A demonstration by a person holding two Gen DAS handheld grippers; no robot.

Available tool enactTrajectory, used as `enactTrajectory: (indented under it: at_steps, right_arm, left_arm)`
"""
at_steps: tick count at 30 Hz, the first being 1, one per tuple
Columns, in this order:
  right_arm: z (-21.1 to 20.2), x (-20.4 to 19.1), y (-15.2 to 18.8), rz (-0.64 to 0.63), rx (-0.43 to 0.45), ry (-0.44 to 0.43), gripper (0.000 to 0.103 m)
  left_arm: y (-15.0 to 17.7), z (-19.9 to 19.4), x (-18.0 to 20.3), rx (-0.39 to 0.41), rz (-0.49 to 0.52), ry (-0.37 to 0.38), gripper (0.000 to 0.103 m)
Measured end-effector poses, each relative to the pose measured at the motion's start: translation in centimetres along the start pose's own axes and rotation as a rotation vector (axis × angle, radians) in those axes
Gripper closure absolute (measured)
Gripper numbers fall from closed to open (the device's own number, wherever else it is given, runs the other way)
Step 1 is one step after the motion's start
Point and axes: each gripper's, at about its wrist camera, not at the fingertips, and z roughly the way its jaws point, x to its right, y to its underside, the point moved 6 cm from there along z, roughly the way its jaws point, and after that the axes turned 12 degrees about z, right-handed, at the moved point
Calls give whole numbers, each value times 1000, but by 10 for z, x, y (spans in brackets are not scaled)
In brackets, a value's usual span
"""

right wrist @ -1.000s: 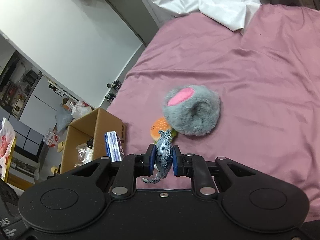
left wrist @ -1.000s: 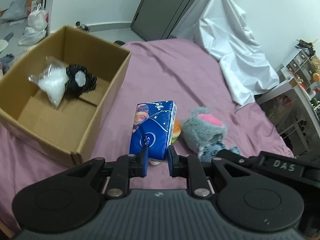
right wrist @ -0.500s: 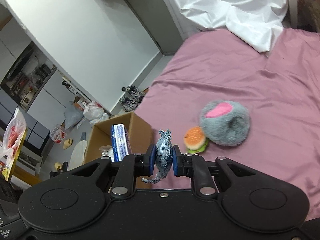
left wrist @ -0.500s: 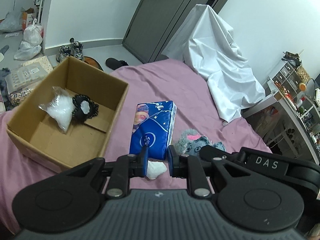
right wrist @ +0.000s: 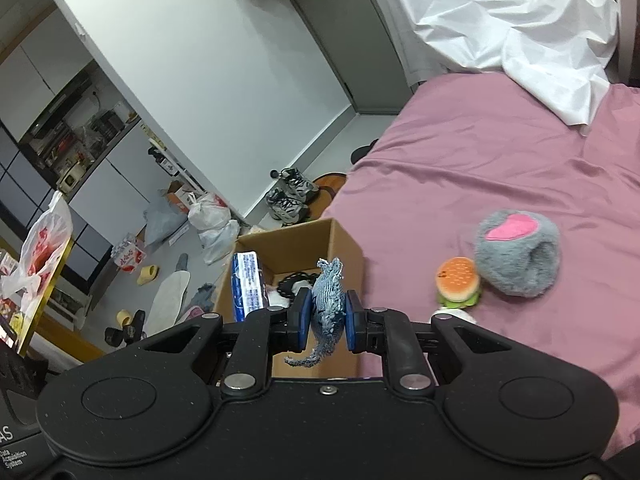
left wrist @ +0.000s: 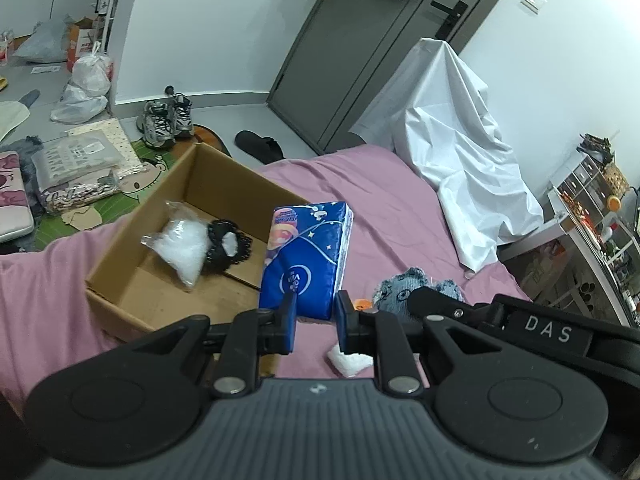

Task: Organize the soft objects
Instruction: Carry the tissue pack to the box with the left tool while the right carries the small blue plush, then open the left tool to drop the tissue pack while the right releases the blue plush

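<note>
1. Left wrist: our left gripper (left wrist: 314, 322) is clenched on the lower end of a blue tissue pack (left wrist: 306, 264), held up beside the open box (left wrist: 120, 292) on the pink bed (left wrist: 400, 208); a white bag (left wrist: 180, 240) and a black lace piece (left wrist: 230, 244) lie inside the box
2. Right wrist: our right gripper (right wrist: 326, 320) grasps a blue-grey toy (right wrist: 329, 304) in front of the box (right wrist: 344, 248); a burger (right wrist: 458, 280) and grey plush (right wrist: 516, 256) touch on the bed (right wrist: 500, 152)
</note>
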Motion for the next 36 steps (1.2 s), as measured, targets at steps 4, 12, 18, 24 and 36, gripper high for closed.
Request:
enactTrajectory:
  at_steps: [4,12,18,24,36]
  right_arm:
    - [6,-14,5,-14,-2,-3,85]
    - [21,-36,14,-52,-10,6,85]
    - [36,-49,25,-83,-29,29,85]
    - [52,-58,33,-98,-44,58,85]
    - [71,-61,37,-92,-53,88,85]
  left_arm:
    - [-2,-4,-13,4,-6,-10,85]
    - [-4,-5,-44,-2,-47,-18,85]
    - [0,1,-68,-15,-100,-10,84]
    - [7,11,-85,-49,-140,14,84]
    - [8,16,-116,-68,-222,-20,77]
